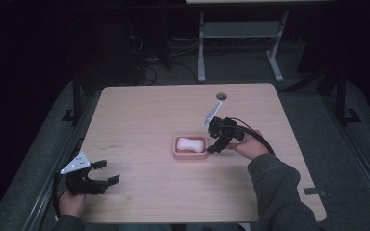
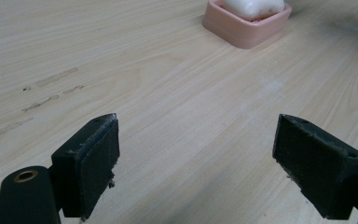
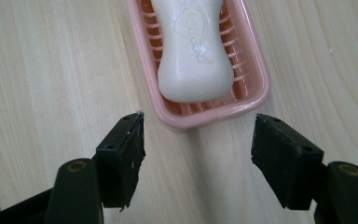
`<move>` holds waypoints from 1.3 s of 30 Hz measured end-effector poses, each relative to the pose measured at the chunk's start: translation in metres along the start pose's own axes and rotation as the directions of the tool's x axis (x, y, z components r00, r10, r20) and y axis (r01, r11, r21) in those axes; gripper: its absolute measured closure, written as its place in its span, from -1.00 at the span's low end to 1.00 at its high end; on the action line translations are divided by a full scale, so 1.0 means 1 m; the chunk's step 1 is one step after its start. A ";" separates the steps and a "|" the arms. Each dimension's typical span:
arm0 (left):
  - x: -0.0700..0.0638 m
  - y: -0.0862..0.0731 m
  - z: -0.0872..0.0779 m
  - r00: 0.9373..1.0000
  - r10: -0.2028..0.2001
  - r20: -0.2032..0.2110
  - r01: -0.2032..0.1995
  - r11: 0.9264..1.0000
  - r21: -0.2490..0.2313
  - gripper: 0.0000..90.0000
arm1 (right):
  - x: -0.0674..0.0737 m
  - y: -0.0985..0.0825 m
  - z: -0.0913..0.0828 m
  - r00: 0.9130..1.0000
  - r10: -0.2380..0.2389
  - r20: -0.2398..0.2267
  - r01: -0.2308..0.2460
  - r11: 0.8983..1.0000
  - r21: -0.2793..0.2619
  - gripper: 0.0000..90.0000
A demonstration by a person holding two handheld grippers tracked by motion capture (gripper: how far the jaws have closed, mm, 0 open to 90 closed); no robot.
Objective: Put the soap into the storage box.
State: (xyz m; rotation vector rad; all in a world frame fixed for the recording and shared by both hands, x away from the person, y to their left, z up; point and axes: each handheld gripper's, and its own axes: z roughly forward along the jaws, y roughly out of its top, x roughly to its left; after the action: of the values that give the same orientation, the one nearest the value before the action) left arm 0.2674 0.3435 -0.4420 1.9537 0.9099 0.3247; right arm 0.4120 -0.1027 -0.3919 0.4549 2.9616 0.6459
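On the white soap (image 3: 194, 56), embossed lettering sits unreadable.

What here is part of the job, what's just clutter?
In play (likely):
- soap, lying in the dish
- pink soap dish
- right hand-held gripper, open, at the dish's end
- left hand-held gripper, open, idle over bare table

Just around:
- table hole
- desk frame and cables on the floor behind

Soap (image 3: 193, 51) in dish (image 3: 256, 79) mid-table (image 1: 139, 110); right claw (image 1: 213, 147) just beside (left claw (image 1: 107, 172) well apart)
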 end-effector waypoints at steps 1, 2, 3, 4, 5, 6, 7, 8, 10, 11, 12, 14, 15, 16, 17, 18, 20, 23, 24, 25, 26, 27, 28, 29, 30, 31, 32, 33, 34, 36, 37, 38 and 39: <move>0.000 0.000 0.000 1.000 -0.001 0.000 0.001 1.000 0.000 -0.69 | 0.000 -0.001 0.000 1.000 0.002 -0.003 -0.002 1.000 -0.001 -0.25; 0.000 0.000 0.000 1.000 0.000 0.000 0.000 1.000 0.000 -0.69 | 0.000 -0.003 0.001 1.000 0.005 -0.004 -0.005 1.000 -0.002 -0.25; 0.000 0.000 0.000 1.000 0.000 0.000 0.000 1.000 0.000 -0.69 | 0.000 -0.004 0.001 1.000 0.005 -0.004 -0.005 1.000 -0.001 -0.25; 0.000 0.000 0.000 1.000 -0.001 0.000 0.001 1.000 0.000 -0.69 | 0.000 -0.005 0.001 1.000 0.008 -0.005 -0.008 1.000 0.001 -0.25; 0.000 0.000 0.000 1.000 -0.001 0.000 0.001 1.000 0.000 -0.69 | 0.000 -0.006 0.001 1.000 0.010 -0.006 -0.010 1.000 -0.003 -0.25; 0.000 0.000 0.000 1.000 -0.001 0.000 0.001 1.000 -0.001 -0.69 | 0.000 -0.008 0.000 1.000 0.009 -0.005 -0.009 1.000 -0.004 -0.25; 0.000 0.000 0.001 1.000 -0.002 0.000 0.002 1.000 0.000 -0.69 | 0.000 -0.009 0.000 1.000 0.014 -0.006 -0.014 1.000 -0.003 -0.25; 0.000 0.000 0.000 1.000 -0.002 0.000 0.002 1.000 0.000 -0.69 | 0.000 -0.010 0.000 1.000 0.014 -0.008 -0.014 1.000 0.000 -0.25; 0.000 0.000 0.001 1.000 -0.003 0.000 0.003 1.000 -0.001 -0.69 | 0.001 -0.011 -0.001 1.000 0.018 -0.010 -0.018 1.000 0.004 -0.25; 0.000 0.000 0.000 1.000 -0.002 -0.001 0.002 1.000 -0.001 -0.69 | 0.001 -0.012 -0.002 1.000 0.019 -0.009 -0.019 1.000 0.005 -0.25; 0.000 0.000 0.000 1.000 -0.002 0.000 0.002 1.000 0.000 -0.69 | 0.002 -0.012 -0.002 1.000 0.017 -0.008 -0.016 1.000 0.004 -0.25; 0.000 0.000 0.000 1.000 -0.002 0.000 0.002 1.000 -0.001 -0.69 | 0.003 -0.013 -0.004 1.000 0.014 -0.007 -0.014 1.000 0.003 -0.25; 0.000 0.000 0.000 1.000 -0.002 0.000 0.002 1.000 0.000 -0.69 | 0.003 -0.013 -0.004 1.000 0.013 -0.007 -0.013 1.000 0.004 -0.25; 0.000 0.000 0.000 1.000 -0.002 -0.001 0.002 1.000 0.001 -0.69 | 0.003 -0.013 -0.005 1.000 0.011 -0.006 -0.011 1.000 0.005 -0.25; 0.000 0.000 0.000 1.000 -0.004 -0.001 0.004 1.000 0.000 -0.69 | 0.004 -0.014 -0.005 1.000 0.012 -0.005 -0.012 1.000 0.007 -0.25; 0.000 0.000 0.000 1.000 -0.003 0.000 0.003 1.000 0.001 -0.69 | 0.004 -0.014 -0.006 1.000 0.013 -0.007 -0.013 1.000 0.008 -0.25; 0.000 0.000 0.000 1.000 -0.003 0.000 0.003 1.000 0.001 -0.69 | 0.005 -0.015 -0.006 1.000 0.012 -0.007 -0.012 1.000 0.011 -0.25; 0.000 0.000 0.000 1.000 -0.003 -0.001 0.003 1.000 0.001 -0.69 | 0.006 -0.016 -0.007 1.000 0.013 -0.006 -0.013 1.000 0.007 -0.25; 0.000 0.000 0.000 1.000 -0.003 -0.001 0.003 1.000 0.001 -0.69 | 0.007 -0.018 -0.008 1.000 0.012 -0.004 -0.012 1.000 0.002 -0.25; 0.000 0.000 0.000 1.000 -0.002 -0.001 0.002 1.000 0.001 -0.69 | 0.007 -0.019 -0.008 1.000 0.017 -0.006 -0.017 1.000 0.001 -0.25; 0.000 0.000 0.001 1.000 -0.003 -0.001 0.003 1.000 0.001 -0.69 | 0.007 -0.021 -0.007 1.000 0.016 -0.006 -0.016 1.000 0.001 -0.25; 0.000 -0.001 0.001 1.000 -0.006 -0.001 0.006 1.000 -0.001 -0.69 | 0.007 -0.022 -0.007 1.000 0.019 -0.006 -0.019 1.000 -0.001 -0.25; 0.000 -0.001 0.001 1.000 -0.008 0.000 0.008 1.000 -0.002 -0.69 | 0.008 -0.024 -0.007 1.000 0.020 -0.005 -0.020 1.000 -0.001 -0.25; 0.000 -0.001 0.001 1.000 -0.009 0.000 0.009 1.000 -0.002 -0.69 | 0.008 -0.026 -0.007 1.000 0.023 -0.006 -0.024 1.000 -0.003 -0.25; -0.001 -0.001 0.001 1.000 -0.009 0.000 0.009 1.000 -0.002 -0.69 | 0.008 -0.028 -0.007 1.000 0.029 -0.008 -0.029 1.000 -0.003 -0.25; -0.001 -0.001 0.001 1.000 -0.008 0.000 0.008 1.000 -0.001 -0.69 | 0.008 -0.029 -0.007 1.000 0.028 -0.007 -0.028 1.000 -0.003 -0.25; -0.001 -0.001 0.002 1.000 -0.010 0.000 0.010 1.000 0.000 -0.69 | 0.008 -0.031 -0.007 0.999 0.037 -0.012 -0.037 0.999 0.002 -0.25; -0.001 -0.001 0.002 1.000 -0.010 0.000 0.010 1.000 0.000 -0.69 | 0.008 -0.032 -0.007 0.999 0.040 -0.016 -0.040 0.999 0.011 -0.26; -0.001 -0.001 0.002 1.000 -0.009 0.001 0.009 1.000 0.001 -0.69 | 0.009 -0.034 -0.007 0.999 0.041 -0.016 -0.041 0.999 0.018 -0.26; -0.001 -0.001 0.002 1.000 -0.010 0.000 0.010 1.000 0.001 -0.69 | 0.009 -0.035 -0.008 0.999 0.042 -0.019 -0.042 0.999 0.018 -0.26; -0.001 -0.001 0.002 1.000 -0.010 0.000 0.010 1.000 0.001 -0.69 | 0.010 -0.037 -0.008 0.999 0.038 -0.014 -0.038 0.999 0.009 -0.26; -0.001 -0.001 0.002 1.000 -0.012 -0.001 0.012 1.000 0.000 -0.69 | 0.011 -0.038 -0.009 0.999 0.044 -0.014 -0.044 0.999 0.005 -0.26; -0.001 -0.001 0.002 1.000 -0.012 -0.001 0.012 1.000 0.000 -0.69 | 0.011 -0.040 -0.009 0.999 0.045 -0.015 -0.045 0.999 0.004 -0.26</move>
State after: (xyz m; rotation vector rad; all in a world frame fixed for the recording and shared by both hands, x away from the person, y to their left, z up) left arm 0.2674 0.3424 -0.4436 1.9476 0.9222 0.3181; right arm 0.3896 -0.1374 -0.4006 0.5208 2.9750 0.6509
